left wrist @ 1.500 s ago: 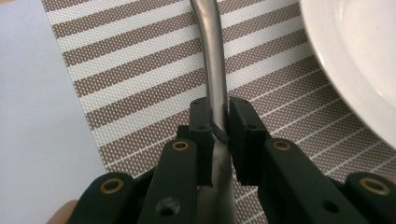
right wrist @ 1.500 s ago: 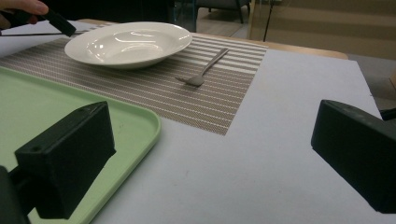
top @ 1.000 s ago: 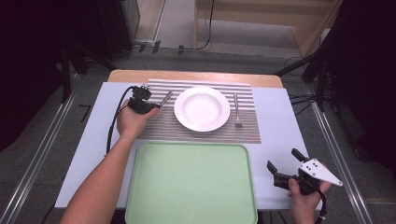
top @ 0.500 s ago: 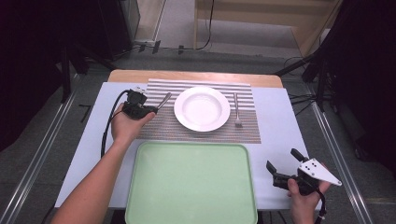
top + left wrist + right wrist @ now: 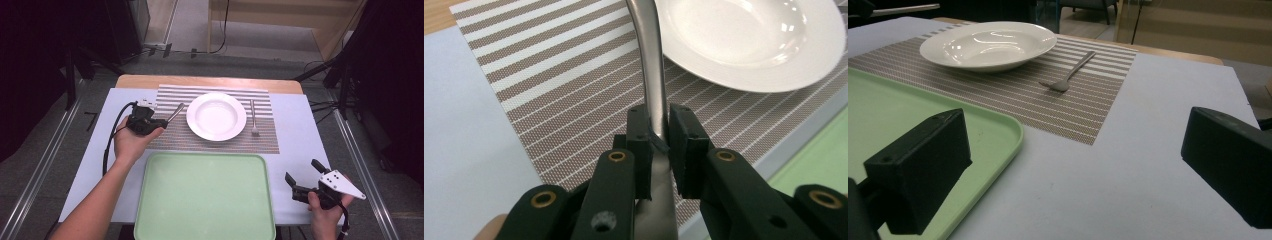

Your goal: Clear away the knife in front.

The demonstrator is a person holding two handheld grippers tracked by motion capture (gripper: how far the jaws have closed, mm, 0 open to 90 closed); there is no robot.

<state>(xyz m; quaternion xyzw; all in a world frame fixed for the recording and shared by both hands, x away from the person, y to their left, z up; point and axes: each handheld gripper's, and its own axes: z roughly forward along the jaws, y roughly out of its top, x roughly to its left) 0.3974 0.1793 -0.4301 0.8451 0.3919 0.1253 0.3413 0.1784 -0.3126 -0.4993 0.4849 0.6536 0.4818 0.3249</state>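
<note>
My left gripper (image 5: 161, 121) (image 5: 659, 131) is shut on the shaft of a metal utensil (image 5: 175, 111) (image 5: 651, 75). The utensil sticks out over the striped placemat (image 5: 215, 142) (image 5: 554, 90), its free end pointing at the left rim of the white plate (image 5: 216, 116) (image 5: 749, 40). I cannot tell which kind of utensil it is. A fork (image 5: 253, 120) (image 5: 1070, 72) lies on the mat to the right of the plate. My right gripper (image 5: 302, 171) (image 5: 1073, 165) is open and holds nothing, at the table's near right corner.
A light green tray (image 5: 205, 195) (image 5: 908, 110) lies at the near edge, between my two hands. The placemat sits on a pale blue table cover (image 5: 295, 150). Metal rails and dark stands flank the table.
My left gripper has drawn back a little toward the person and to the left, with the utensil in it. The right gripper has stayed where it was.
</note>
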